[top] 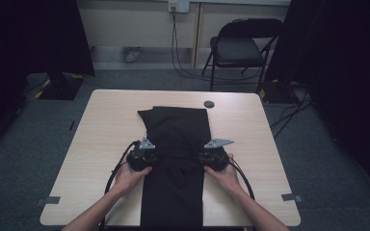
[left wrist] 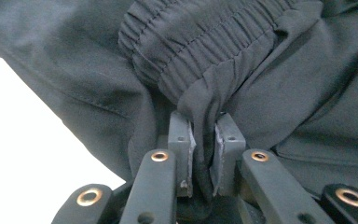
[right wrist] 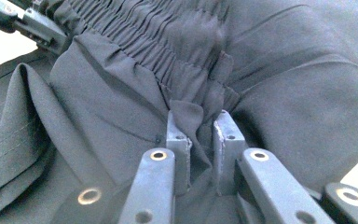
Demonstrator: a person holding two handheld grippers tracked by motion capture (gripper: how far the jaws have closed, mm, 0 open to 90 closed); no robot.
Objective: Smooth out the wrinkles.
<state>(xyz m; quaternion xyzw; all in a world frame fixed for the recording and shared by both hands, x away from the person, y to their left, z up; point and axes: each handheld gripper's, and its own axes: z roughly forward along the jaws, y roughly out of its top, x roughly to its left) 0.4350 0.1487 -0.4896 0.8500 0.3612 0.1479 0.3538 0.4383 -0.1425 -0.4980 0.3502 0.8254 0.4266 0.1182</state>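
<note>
Looking down from the high view, we can make out little of the black trousers (top: 176, 159) beyond a long dark strip, since the dim light swallows their folds and the near end is cut off at the bottom edge of the picture. They lie along the middle of the pale wooden surface (top: 101, 125), the far end spread flat short of a small dark round object (top: 209, 104) that is too small to identify. Our hands hide most of both tools there. The left tool (top: 142, 159) sits at the strip's left edge and the right tool (top: 213, 159) at its right edge. Up close, the fabric reads as dark grey, smooth and thin, with a gathered elastic waistband (left wrist: 205, 42) bunched into tight ribs. In the left gripper view, the left tool (left wrist: 204, 154) is clamped on a pinch of cloth just below the waistband. In the right gripper view, the right tool (right wrist: 200, 149) likewise grips a fold by the waistband (right wrist: 168, 42), though its pads seem slightly looser, perhaps because of the angle.
</note>
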